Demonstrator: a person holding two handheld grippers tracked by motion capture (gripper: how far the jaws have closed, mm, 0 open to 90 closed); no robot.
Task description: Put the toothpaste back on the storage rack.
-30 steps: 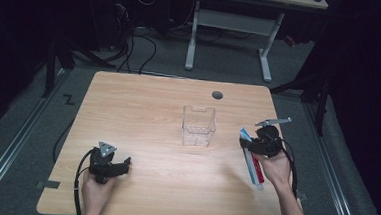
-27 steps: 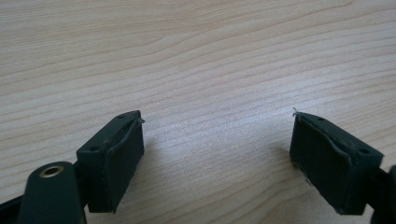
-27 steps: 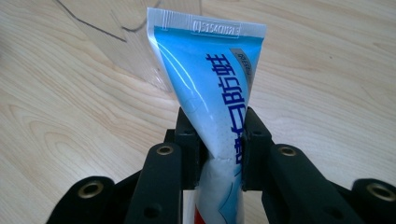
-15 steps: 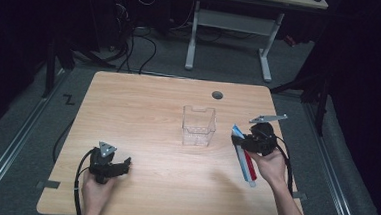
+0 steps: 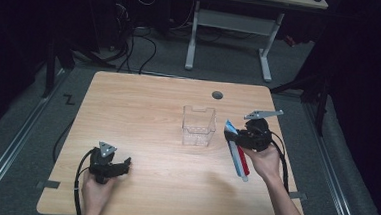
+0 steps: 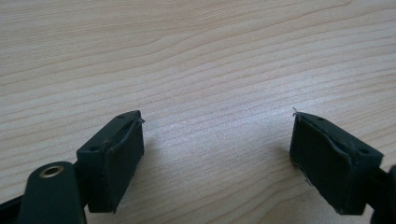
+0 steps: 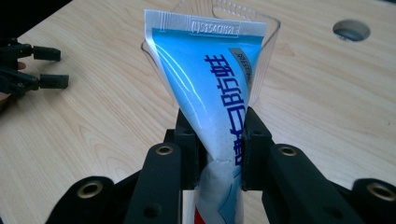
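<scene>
Right gripper view shows the right gripper [image 7: 218, 140] with both black jaws clamped on a blue-and-white plastic toothpaste tube [image 7: 210, 88], crimped end pointing away from the hand. Just beyond that end stands a clear square plastic container [image 5: 198, 125] on the light wooden table [image 5: 143, 104]. Left gripper [image 6: 217, 144] rests with its jaws spread above bare wood, well apart from the tube.

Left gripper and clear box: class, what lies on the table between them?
Nothing: bare wood runs from the left gripper to the clear box, in the high view.
</scene>
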